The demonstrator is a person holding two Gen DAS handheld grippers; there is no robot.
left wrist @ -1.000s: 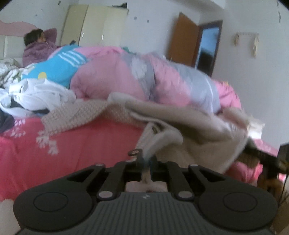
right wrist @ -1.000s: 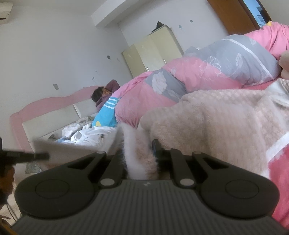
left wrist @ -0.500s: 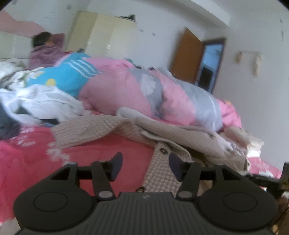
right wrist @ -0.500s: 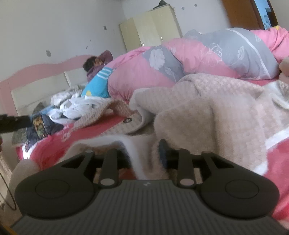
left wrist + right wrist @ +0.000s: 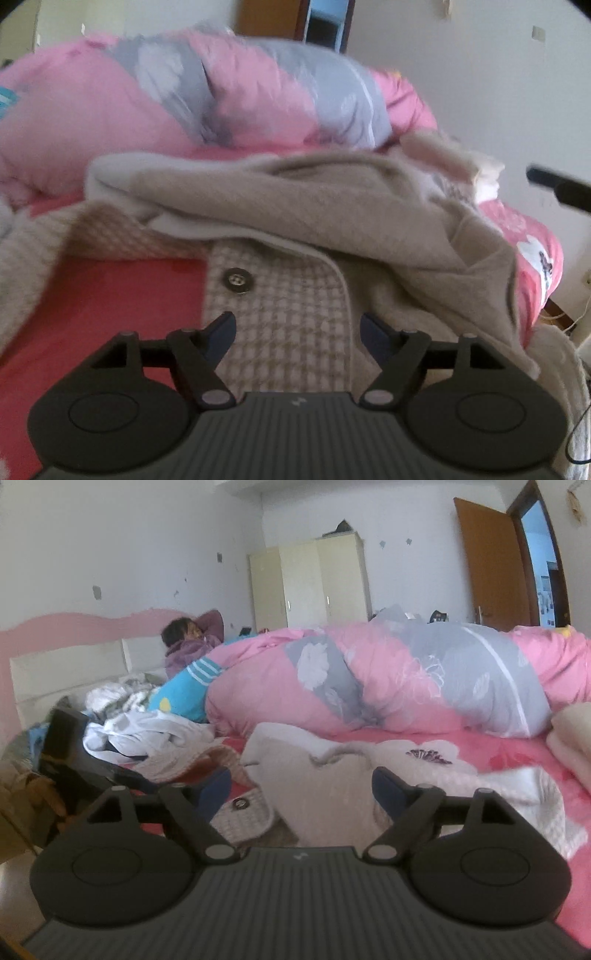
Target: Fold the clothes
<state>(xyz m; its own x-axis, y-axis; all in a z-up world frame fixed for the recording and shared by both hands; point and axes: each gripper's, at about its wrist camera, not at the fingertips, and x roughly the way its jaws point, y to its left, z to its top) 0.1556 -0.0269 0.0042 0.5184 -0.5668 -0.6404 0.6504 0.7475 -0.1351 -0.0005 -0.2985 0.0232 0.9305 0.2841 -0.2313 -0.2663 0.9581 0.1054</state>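
Both sets of jaws stand wide apart and have just been opening, neither pressing on anything. Left gripper (image 5: 297, 328) tilts down over the coat (image 5: 332, 206), whose checked front panel with a round metal button (image 5: 238, 279) lies between and just ahead of the jaws without touching the pads; a plain beige fold of the same coat is heaped beyond them. Right gripper (image 5: 301, 786) points nearly level, with a pale, fuzzy edge of the coat (image 5: 317, 775) lying loose in the gap between the jaws. Beneath everything is a bed (image 5: 498, 760) with a pink flowered sheet. Farther ahead of the jaws lies a puffy pink-and-grey quilt (image 5: 406, 679), and to their left a heap of white laundry (image 5: 147, 731). Beyond the quilt a person (image 5: 192, 642) reclines against a pink headboard, near a cream wardrobe (image 5: 310, 583) and a brown door (image 5: 491, 561).
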